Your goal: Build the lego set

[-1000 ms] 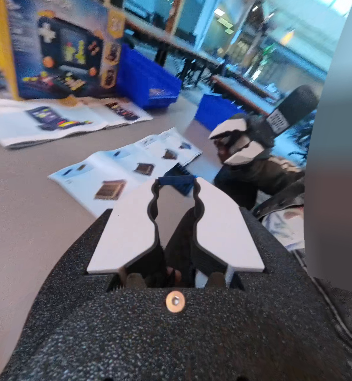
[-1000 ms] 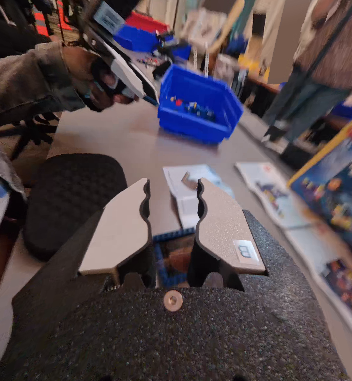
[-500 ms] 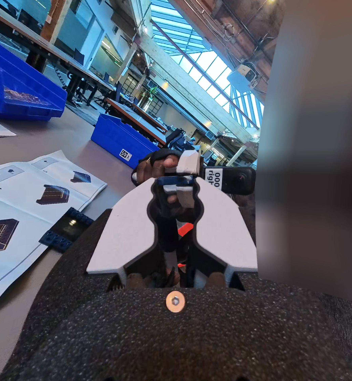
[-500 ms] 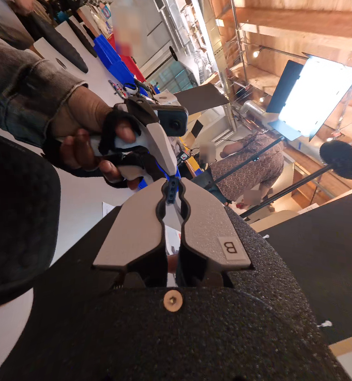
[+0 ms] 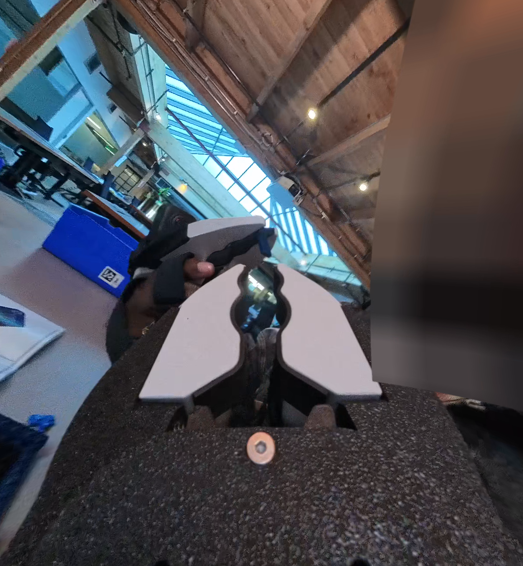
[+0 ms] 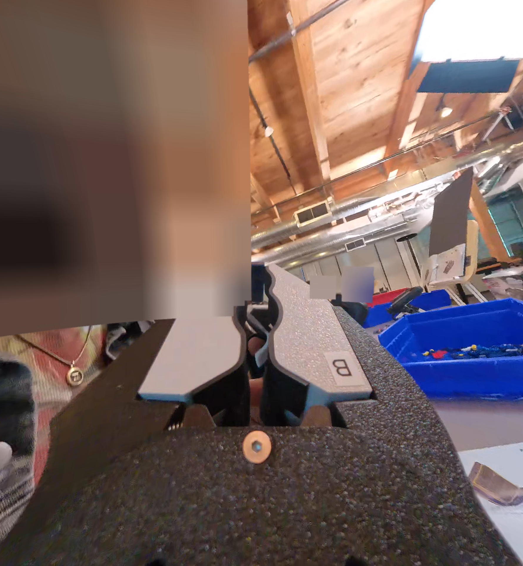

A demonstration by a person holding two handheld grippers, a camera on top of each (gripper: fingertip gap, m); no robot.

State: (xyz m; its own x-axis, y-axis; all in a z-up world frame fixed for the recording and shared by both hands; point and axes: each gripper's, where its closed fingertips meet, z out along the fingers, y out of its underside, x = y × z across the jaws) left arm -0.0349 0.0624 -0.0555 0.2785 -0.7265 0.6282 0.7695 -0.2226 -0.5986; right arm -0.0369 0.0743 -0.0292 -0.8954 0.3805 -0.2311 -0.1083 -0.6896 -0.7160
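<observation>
In the left wrist view my left gripper (image 5: 260, 269) points up towards the ceiling. Its fingertips stand a little apart with nothing between them. My right gripper (image 5: 264, 237) shows just above and to the left of it, held by a gloved hand (image 5: 165, 281), and pinches a small dark blue brick (image 5: 266, 243) at its tip. In the right wrist view my right gripper (image 6: 258, 286) has the same dark blue brick (image 6: 257, 280) between its tips. A blurred patch hides its left fingertip.
A blue bin (image 5: 88, 242) stands on the grey table behind the gloved hand. Another blue bin (image 6: 468, 346) with several loose bricks is at the right. Open booklets (image 5: 9, 337) (image 6: 514, 484) lie on the table. A dark blue plate (image 5: 6, 453) lies at lower left. A person's torso (image 6: 73, 373) is close by. Both grippers' tips are close together, under 4 cm apart.
The left gripper held the blue brick across its tips; the right gripper closed on it. The left has let go and its fingers moved closer together. Both grippers tilted upward.
</observation>
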